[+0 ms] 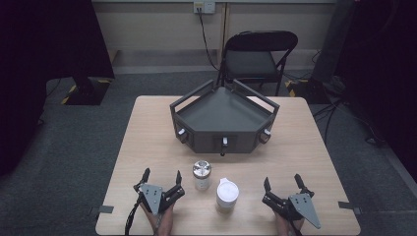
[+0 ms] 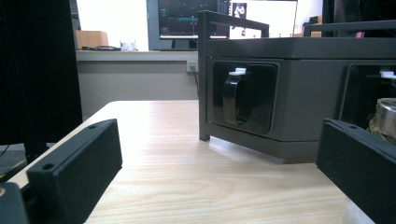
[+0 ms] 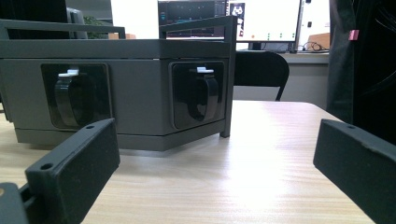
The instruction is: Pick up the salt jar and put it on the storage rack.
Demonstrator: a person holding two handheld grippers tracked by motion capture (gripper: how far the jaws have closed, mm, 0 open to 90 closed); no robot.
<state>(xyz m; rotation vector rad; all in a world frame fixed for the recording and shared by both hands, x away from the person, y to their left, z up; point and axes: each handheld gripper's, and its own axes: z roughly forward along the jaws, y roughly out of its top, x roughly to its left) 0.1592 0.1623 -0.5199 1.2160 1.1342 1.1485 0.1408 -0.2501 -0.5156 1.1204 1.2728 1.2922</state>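
Where grippers rest, two containers between.

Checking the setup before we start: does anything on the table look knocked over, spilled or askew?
Nothing stands out. The metal-lidded jar and white container stand upright between the open left claw and right claw; the dark tray sits flat on the table.

Two black hand-held grippers, grey three-cornered top plates, trailing black cables.
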